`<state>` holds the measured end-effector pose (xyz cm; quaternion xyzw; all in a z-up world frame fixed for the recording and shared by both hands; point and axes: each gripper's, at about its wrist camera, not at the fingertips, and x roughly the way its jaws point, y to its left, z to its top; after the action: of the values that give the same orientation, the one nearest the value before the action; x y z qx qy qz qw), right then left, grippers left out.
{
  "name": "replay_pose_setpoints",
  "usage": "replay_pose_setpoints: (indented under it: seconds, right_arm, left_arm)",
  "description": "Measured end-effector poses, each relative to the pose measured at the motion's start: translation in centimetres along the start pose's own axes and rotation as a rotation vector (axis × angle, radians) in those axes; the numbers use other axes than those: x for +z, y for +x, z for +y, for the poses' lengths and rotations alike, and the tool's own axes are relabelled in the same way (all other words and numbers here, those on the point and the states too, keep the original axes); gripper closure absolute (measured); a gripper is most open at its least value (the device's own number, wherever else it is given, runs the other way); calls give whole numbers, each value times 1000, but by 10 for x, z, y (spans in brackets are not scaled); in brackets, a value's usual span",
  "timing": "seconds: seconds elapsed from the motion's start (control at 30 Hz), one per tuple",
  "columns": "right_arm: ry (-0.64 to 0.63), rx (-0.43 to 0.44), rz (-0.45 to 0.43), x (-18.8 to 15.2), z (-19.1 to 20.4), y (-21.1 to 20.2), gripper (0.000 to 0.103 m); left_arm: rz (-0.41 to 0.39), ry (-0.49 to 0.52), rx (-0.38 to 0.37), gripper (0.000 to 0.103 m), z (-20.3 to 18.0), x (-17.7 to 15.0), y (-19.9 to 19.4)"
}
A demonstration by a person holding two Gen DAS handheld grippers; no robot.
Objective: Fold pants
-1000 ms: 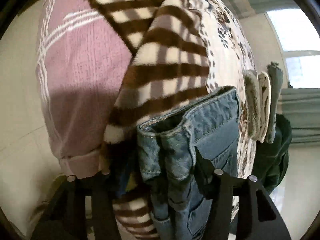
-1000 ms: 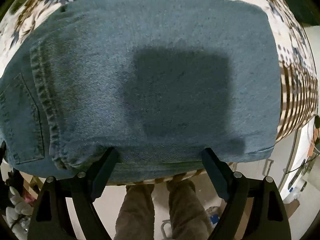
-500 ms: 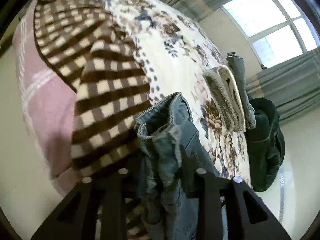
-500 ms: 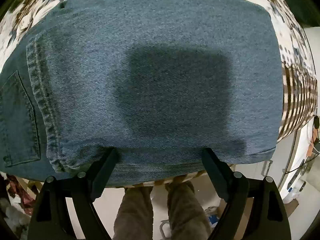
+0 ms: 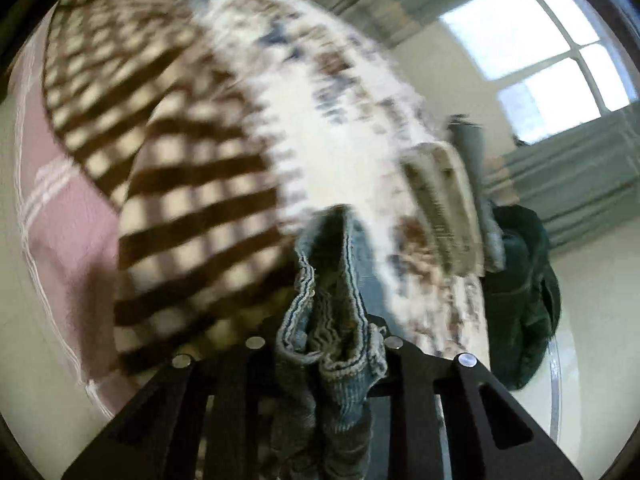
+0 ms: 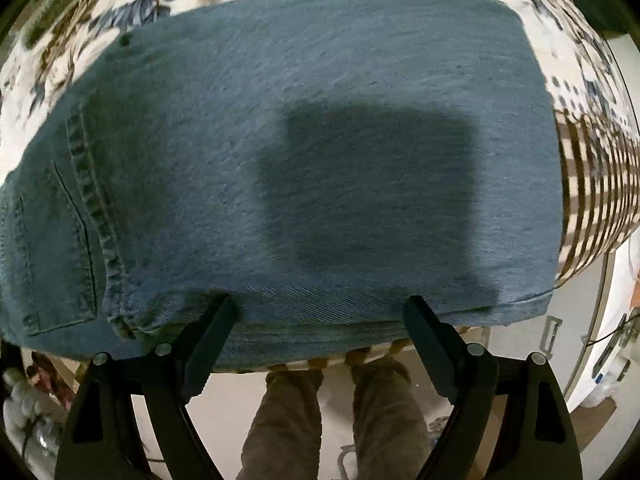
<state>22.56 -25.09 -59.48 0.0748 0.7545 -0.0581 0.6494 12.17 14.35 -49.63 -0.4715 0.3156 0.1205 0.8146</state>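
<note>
The blue denim pants (image 6: 320, 152) lie folded flat on the flowered bedspread (image 6: 100, 12), a back pocket at the left. My right gripper (image 6: 320, 312) is open, its fingers (image 6: 212, 328) touching the near edge of the denim without clamping it. In the left wrist view my left gripper (image 5: 324, 344) is shut on a bunched waistband edge of the pants (image 5: 332, 320), held above the bed. The view is blurred by motion.
A brown checked blanket (image 5: 180, 168) and a pink blanket (image 5: 68, 232) hang at the bed's left side. Folded clothes (image 5: 444, 208) and a dark green garment (image 5: 520, 288) sit on the right. The person's legs (image 6: 332, 420) stand by the bed edge. A window (image 5: 540, 52) is behind.
My left gripper has lifted and swung with the denim edge, and its view has turned toward the window. The right gripper has stayed at the pants' near edge.
</note>
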Motion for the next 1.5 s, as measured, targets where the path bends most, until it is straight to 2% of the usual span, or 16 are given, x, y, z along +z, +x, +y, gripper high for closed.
replay_pose_setpoints:
  seconds: [0.13, 0.3, 0.47, 0.57, 0.7, 0.93, 0.97, 1.1, 1.2, 1.3, 1.43, 1.47, 1.5]
  right_arm:
    - [1, 23, -43, -5, -19, -12, 14]
    - [28, 72, -75, -14, -65, -26, 14]
    - [98, 103, -123, -23, -125, -50, 14]
    - [151, 104, -141, -19, -168, -58, 14]
    - [241, 105, -161, -12, -237, -56, 14]
    - [392, 99, -175, -13, -357, -45, 14]
    - [403, 96, -175, -6, -358, -40, 14]
    - [454, 87, -178, -12, -409, -37, 14]
    - [475, 82, -181, -20, -434, -35, 14]
    - [482, 97, -183, -24, -447, -34, 14]
    - [466, 148, -210, -22, -457, -38, 14]
    - [457, 163, -221, -20, -457, -41, 14]
    - [448, 177, -229, -14, -455, -43, 14]
  left_arm:
    - [-39, 151, -58, 84, -66, -9, -33]
    - [-24, 305, -166, 84, -154, -38, -58]
    - [66, 412, -270, 85, -232, -90, -60]
    - [147, 466, -312, 85, -274, -136, -46]
    - [256, 546, -317, 85, -313, -197, -15]
    - [451, 680, -320, 85, -355, -304, 40]
    - [484, 707, -313, 85, -359, -323, 49]
    - [573, 788, -267, 85, -364, -380, 72]
    - [624, 833, -215, 85, -358, -406, 87]
    - [648, 847, -148, 84, -356, -412, 94]
    - [658, 893, -91, 72, -364, -415, 91]
    - [664, 901, -89, 53, -369, -413, 87]
    - [661, 902, -83, 29, -371, -412, 86]
